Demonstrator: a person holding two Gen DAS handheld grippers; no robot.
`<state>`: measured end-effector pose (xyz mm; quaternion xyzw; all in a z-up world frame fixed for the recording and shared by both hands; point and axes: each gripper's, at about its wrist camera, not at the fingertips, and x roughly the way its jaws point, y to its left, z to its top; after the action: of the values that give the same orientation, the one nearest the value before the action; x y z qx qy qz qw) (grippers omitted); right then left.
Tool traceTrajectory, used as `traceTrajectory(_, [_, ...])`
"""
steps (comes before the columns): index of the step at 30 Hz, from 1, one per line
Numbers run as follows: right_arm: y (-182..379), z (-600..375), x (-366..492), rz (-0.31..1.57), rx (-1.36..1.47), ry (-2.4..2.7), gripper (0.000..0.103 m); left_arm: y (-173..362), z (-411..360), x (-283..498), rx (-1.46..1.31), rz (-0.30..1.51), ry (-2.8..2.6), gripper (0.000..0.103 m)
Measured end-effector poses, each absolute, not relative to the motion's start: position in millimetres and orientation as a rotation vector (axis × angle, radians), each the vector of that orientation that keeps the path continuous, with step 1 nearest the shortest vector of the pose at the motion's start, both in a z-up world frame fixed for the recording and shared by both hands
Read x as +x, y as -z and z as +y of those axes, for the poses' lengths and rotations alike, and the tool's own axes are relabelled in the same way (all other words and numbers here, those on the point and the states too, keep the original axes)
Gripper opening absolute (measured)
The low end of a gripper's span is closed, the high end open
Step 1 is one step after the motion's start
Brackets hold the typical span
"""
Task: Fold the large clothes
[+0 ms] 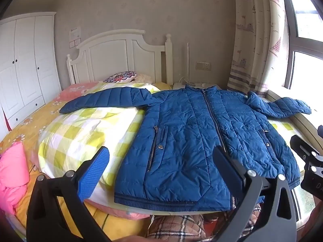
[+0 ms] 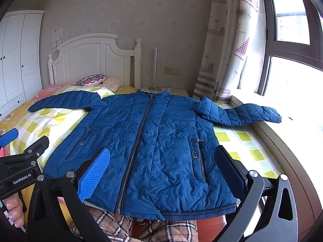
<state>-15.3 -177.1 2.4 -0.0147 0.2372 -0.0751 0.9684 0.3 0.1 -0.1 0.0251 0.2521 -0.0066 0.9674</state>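
Both grippers hang above the near edge of the bed, tilted a little down, and both have the jaws wide apart with nothing between them. Left gripper (image 1: 161,173) fills the lower part of its own view; right gripper (image 2: 163,173) does the same in its view. Neither one touches the cloth.

The jacket (image 1: 203,137) is blue and quilted. It lies flat, front side up, zipper closed, across the middle of both views, with the hem at the lower edge of the frame and the collar toward the headboard (image 1: 121,54). One sleeve (image 1: 105,98) reaches to the left over the checked quilt (image 1: 84,133). The other sleeve (image 2: 248,113) goes to the right and its end rests on the window sill (image 2: 298,133).

I judge that the folding has not begun: the jacket is only spread out, no sleeve is turned in, no part is doubled. So all folds are left to do, probably the sleeves first.

About containers: I see only a white wardrobe (image 1: 26,64) at the upper left, doors closed, so its content is hidden.
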Motion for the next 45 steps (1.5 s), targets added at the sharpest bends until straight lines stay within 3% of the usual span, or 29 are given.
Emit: traceTrajectory(45, [0.6, -172.7, -12.0, 0.489, -0.042, 0.151, 0.099, 11.1, 1.5, 4.1, 0.035, 0.554, 0.000, 0.101])
